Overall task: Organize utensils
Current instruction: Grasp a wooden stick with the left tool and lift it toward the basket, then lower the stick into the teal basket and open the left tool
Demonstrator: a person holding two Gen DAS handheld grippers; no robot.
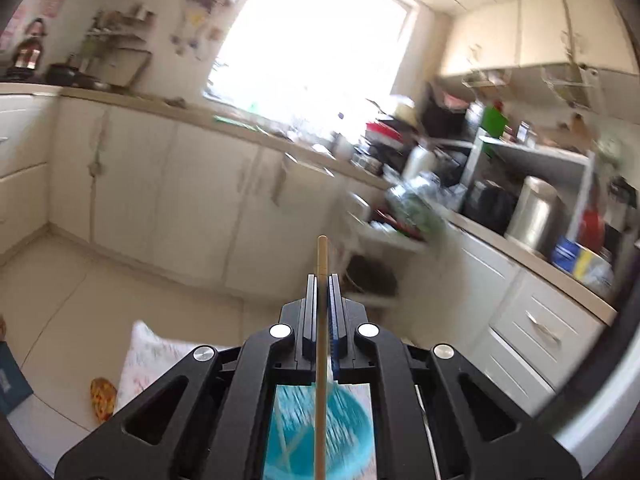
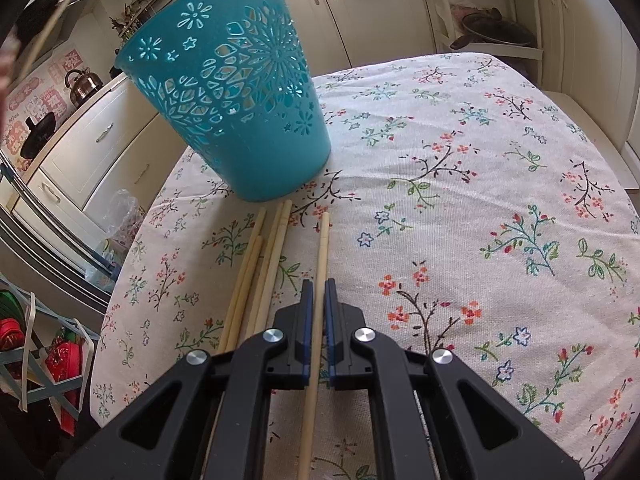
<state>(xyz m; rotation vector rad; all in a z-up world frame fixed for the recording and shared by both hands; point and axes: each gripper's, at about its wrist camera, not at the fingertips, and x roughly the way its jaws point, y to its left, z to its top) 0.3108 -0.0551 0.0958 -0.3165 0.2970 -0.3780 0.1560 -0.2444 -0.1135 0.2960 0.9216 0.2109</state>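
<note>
Floral tablecloth (image 2: 460, 200); chopstick (image 2: 320, 272) in right gripper (image 2: 319, 286); basket (image 2: 236, 92), possibly tilted

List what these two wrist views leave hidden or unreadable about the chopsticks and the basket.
- Left wrist view: the teal basket is blurred and mostly covered by the left gripper; its contents are unreadable.
- Left wrist view: the held chopstick has its lower end cut off by the frame edge.
- Right wrist view: the loose chopsticks run under the right gripper, so their near ends are hidden.

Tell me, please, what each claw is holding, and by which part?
Left claw: one chopstick, gripped near its upper end. Right claw: another chopstick, gripped around mid-length.
</note>
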